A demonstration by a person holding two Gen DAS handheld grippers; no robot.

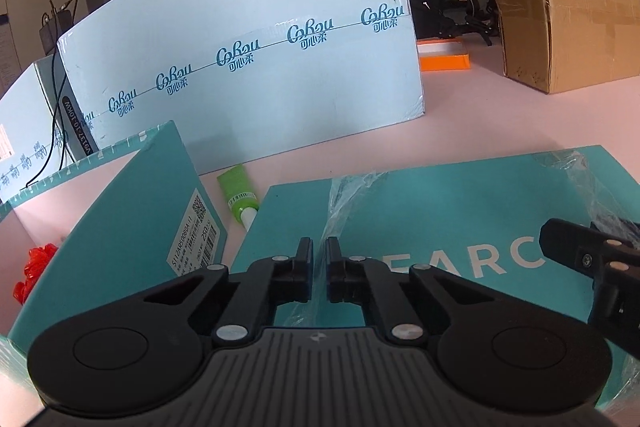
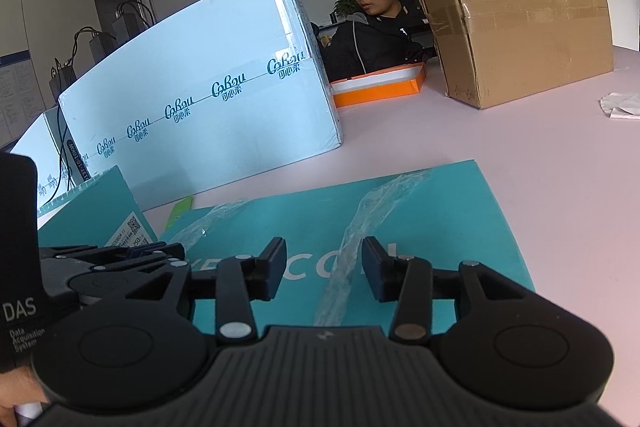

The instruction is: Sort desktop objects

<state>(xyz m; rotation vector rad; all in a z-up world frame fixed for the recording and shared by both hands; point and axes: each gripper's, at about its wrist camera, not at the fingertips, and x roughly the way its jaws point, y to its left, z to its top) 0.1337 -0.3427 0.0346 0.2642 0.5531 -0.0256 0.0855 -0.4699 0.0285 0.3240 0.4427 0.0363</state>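
Note:
A flat teal box [image 1: 440,211] with white letters lies on the pink table, with strips of clear plastic film [image 1: 344,203] over it. My left gripper [image 1: 319,267] is shut, and one film strip runs into the narrow slit between its pads. In the right wrist view my right gripper [image 2: 324,267] stands open over the same teal box [image 2: 400,203], with a second film strip [image 2: 352,239] lying loose between its pads. The left gripper's fingers [image 2: 160,251] show at the left there. One right finger [image 1: 568,243] shows at the right edge of the left wrist view.
An open teal box [image 1: 132,227] with a barcode label stands at the left, a green tube [image 1: 240,195] and a red object [image 1: 36,267] by it. Behind are a pale blue carton [image 1: 248,67], an orange tray [image 2: 380,87], a brown cardboard box [image 2: 512,15] and a seated person [image 2: 376,27].

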